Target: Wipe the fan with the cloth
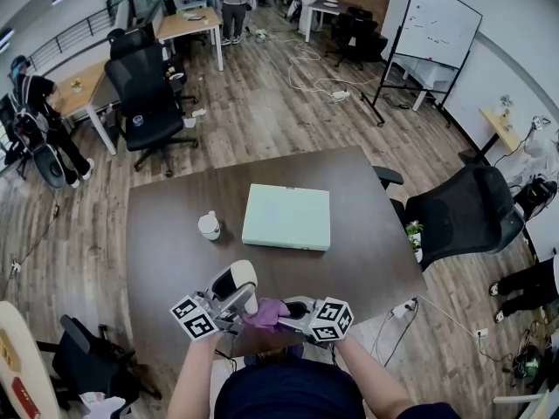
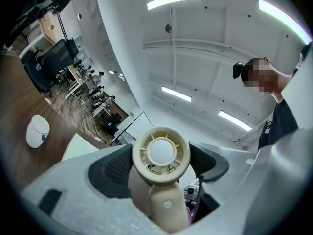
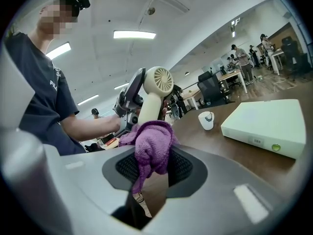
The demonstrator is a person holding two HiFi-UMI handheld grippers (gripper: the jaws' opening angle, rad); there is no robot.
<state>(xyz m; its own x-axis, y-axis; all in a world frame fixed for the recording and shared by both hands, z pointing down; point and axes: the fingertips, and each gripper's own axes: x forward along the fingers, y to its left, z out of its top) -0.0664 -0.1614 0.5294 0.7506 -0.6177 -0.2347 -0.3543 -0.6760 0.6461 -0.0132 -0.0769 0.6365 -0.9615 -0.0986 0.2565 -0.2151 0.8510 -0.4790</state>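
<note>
A cream hand-held fan [image 1: 236, 284] is held up above the near edge of the table, and my left gripper [image 1: 229, 307] is shut on its handle. In the left gripper view the fan's round head [image 2: 161, 154] stands above the jaws, handle clamped between them. My right gripper [image 1: 290, 314] is shut on a purple cloth [image 1: 266, 312], which touches the lower part of the fan. In the right gripper view the cloth [image 3: 149, 143] bunches out of the jaws just below the fan [image 3: 157, 84]. The left gripper [image 3: 129, 102] shows behind it.
On the brown table [image 1: 166, 234] lie a flat pale green box [image 1: 286, 217] in the middle and a small white cup [image 1: 210, 225] to its left. Black office chairs stand at the table's right [image 1: 463, 212] and beyond its far left corner [image 1: 144, 94].
</note>
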